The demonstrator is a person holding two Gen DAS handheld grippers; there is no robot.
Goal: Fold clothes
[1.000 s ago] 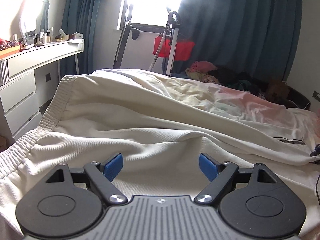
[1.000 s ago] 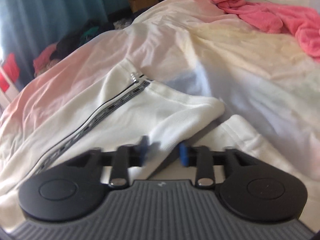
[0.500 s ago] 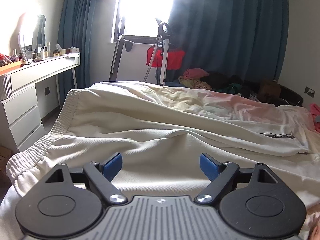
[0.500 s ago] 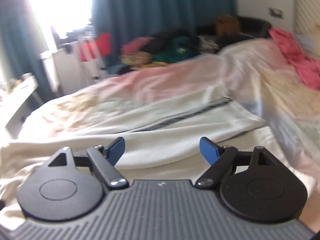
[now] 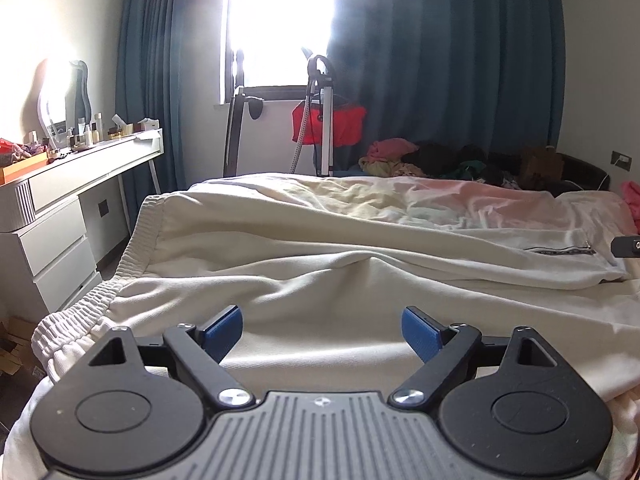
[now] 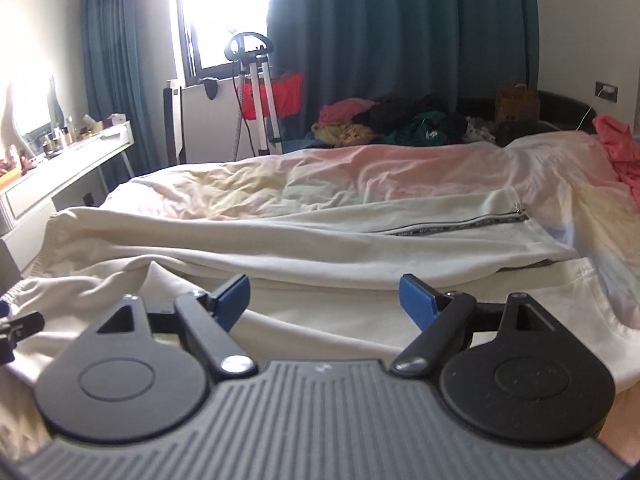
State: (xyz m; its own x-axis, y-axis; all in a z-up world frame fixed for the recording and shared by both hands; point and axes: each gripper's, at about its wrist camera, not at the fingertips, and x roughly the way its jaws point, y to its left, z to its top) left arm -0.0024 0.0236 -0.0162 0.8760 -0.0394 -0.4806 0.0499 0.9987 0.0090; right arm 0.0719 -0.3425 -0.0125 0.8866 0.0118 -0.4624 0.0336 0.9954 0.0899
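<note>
1. Cream trousers (image 5: 320,248): one pair, laid lengthwise across the bed (image 6: 400,168). Elastic waistband (image 5: 132,256) at the end nearest the white dresser (image 5: 60,232); one leg lies over the other, its zipped hem (image 6: 516,212) toward the headboard side. Cloth is rumpled at the crotch and along the near leg.
2. Left gripper (image 5: 322,330): released, blue pads well apart, nothing between them. It hovers just above the seat of the trousers, near the waistband.
3. Right gripper (image 6: 324,296): its jaws have just been opening and now stand wide, empty. It hangs over the near leg, toward the middle of the garment.
4. Step in hand, by judgement: legs are stacked; the next fold across the length is not yet begun.
5. Handling advice: smooth the ridge between the legs first. Take the waistband with one gripper and the matching edge further along with the other, pinching both layers together. Lift only enough to clear the bed, carry evenly, and lay hem to waistband so the edges meet.
6. Risk: a single-layer pinch would drag the upper leg off the lower.
7. Pink garment (image 6: 616,152): unfolded, at the far side, apart from the trousers.
</note>
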